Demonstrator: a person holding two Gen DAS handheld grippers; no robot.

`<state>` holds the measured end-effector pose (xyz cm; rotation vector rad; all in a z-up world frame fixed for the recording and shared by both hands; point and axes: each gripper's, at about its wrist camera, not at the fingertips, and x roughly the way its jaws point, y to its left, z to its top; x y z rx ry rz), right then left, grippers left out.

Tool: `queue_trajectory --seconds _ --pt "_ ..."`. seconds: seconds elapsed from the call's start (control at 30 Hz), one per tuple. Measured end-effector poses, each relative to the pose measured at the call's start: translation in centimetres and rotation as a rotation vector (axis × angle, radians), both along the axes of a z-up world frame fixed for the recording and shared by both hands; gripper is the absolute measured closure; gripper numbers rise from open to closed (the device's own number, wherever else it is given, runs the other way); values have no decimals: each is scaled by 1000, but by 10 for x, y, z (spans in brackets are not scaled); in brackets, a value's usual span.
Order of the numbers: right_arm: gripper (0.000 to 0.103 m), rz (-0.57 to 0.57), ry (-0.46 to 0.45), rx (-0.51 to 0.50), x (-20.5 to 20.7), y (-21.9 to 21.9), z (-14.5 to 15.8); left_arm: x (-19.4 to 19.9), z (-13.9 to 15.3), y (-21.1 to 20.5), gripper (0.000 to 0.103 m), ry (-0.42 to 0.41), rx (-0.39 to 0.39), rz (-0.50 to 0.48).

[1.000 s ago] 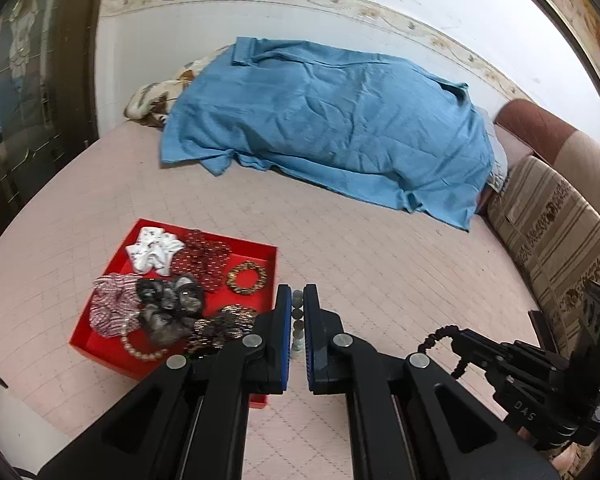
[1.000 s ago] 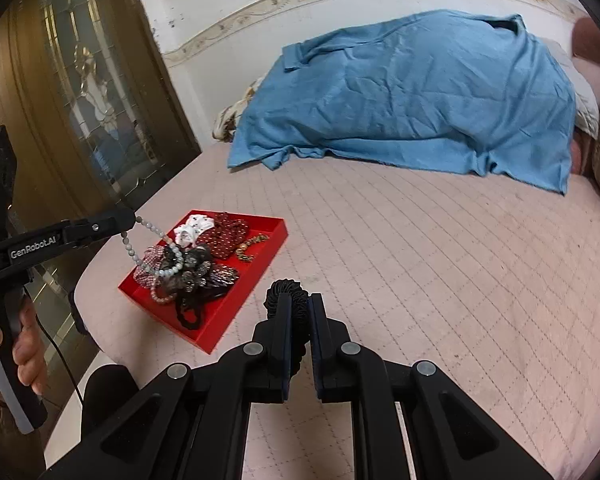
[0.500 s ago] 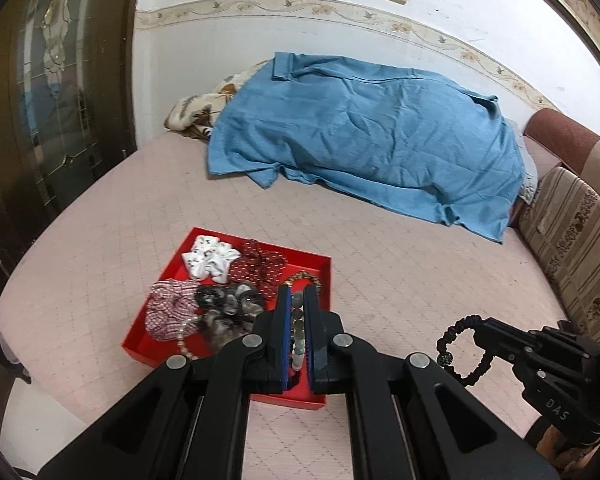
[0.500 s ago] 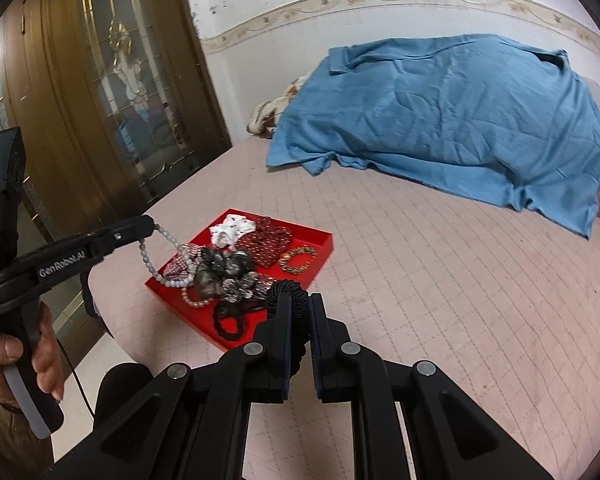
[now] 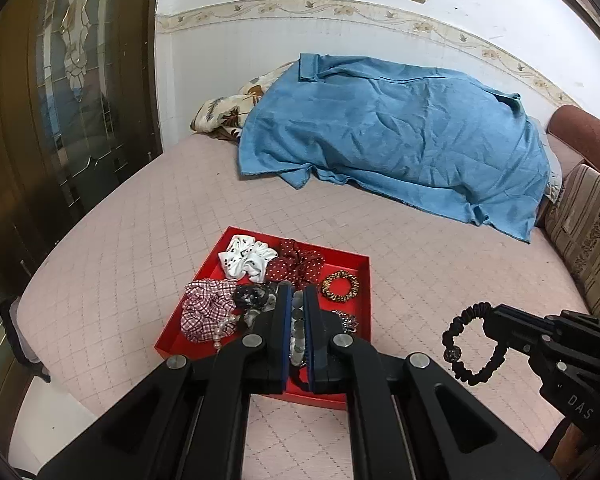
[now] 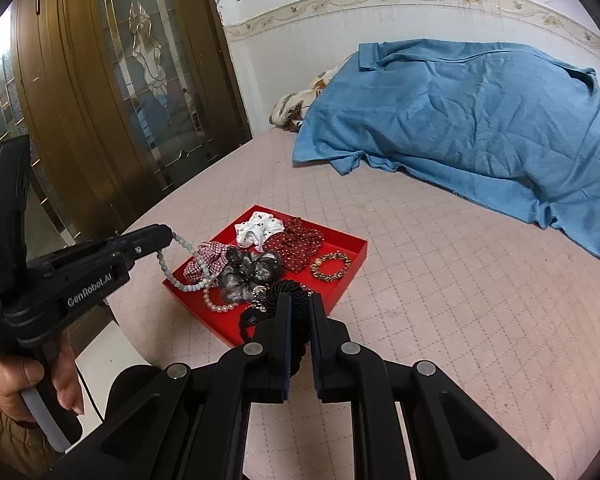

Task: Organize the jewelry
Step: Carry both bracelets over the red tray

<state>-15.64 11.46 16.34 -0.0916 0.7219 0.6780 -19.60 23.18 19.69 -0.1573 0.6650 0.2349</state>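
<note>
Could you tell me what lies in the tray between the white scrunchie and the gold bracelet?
The red polka-dot scrunchie lies between the white scrunchie and the gold bracelet in the red tray; both wrist views show it.

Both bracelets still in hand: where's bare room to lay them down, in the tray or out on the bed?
The red tray is crowded on its left and near side; its only bare floor borders the gold bracelet at the right wall. The pink mattress is bare between the tray and the blue sheet, and to the tray's right.
</note>
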Motion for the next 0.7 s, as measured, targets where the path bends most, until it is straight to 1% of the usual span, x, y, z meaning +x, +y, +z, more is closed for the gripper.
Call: queue_trajectory --seconds 0.13,0.33,0.7 --pt "94 8 13 -3 2 9 -3 0 -4 4 98 5 -1 8" --pt "94 21 26 -25 6 20 -10 4 -14 12 98 19 -22 14" --pt "94 34 46 -36 21 35 -16 13 -32 24 98 49 -58 26"
